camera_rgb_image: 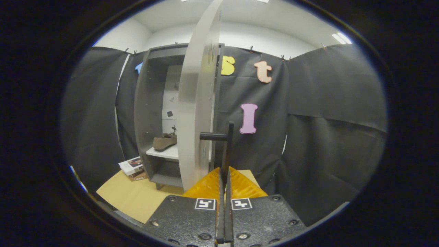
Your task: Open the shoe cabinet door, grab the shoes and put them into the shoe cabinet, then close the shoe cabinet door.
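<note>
**poster1:** Right at the near end, the hand-held gripper [224, 178] is seen with its two fingers pressed together, and the thin dark bar of the door handle [227, 147] looks to be pinched between them. It's hard to be sure both pads are really pressing on it, since the bar is seen edge-on.

**poster2:** So which way is everything lying from there?

**poster1:** The handle bar stands upright, directly ahead of the fingertips, joined by a short dark stub to the cabinet door [197, 103]. The door is swung out and seen nearly edge-on, its long axis vertical, just left of the fingers. Beyond it, further left, the shoe cabinet [147, 113] is open, and a brown shoe [164, 142] is already lying on the white shelf [164, 153] inside, toe pointed left.

**poster2:** Counts?

**poster1:** One gripper, one door, one handle, one shoe that can be made out; a second can't be confirmed. A small stack of books [133, 168] is sitting on the worktop [137, 197] beside the cabinet's left foot. Closing is judged to be the step in hand, so the door would need to be swung left, back toward the cabinet front.
</note>
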A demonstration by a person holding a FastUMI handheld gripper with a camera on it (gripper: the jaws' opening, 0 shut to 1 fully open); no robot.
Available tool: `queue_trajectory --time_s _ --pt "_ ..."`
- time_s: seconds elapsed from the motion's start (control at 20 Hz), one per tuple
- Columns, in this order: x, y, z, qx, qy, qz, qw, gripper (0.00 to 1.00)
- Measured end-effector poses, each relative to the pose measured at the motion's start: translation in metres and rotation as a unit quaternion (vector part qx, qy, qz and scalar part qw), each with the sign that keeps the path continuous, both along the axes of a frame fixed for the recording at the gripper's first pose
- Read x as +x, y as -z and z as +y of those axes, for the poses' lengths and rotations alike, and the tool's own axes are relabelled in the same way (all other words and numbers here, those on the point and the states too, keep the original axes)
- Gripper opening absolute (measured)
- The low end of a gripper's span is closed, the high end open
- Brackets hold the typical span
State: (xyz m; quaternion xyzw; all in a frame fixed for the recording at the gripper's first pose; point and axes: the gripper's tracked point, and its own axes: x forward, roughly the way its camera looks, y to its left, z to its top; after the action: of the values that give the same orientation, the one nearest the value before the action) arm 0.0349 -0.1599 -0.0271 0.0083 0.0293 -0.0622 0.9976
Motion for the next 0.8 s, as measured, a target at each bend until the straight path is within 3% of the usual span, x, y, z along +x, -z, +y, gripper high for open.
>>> queue_trajectory --time_s 0.3,0.55,0.8 --pt "0.0 0.002 -0.018 0.022 -0.014 0.0 1.0 0.04" --pt "-0.01 0.002 -0.015 -0.006 -0.001 0.001 1.0 0.04" --pt "-0.053 0.0 -0.006 -0.029 0.007 -0.01 1.0 0.04"
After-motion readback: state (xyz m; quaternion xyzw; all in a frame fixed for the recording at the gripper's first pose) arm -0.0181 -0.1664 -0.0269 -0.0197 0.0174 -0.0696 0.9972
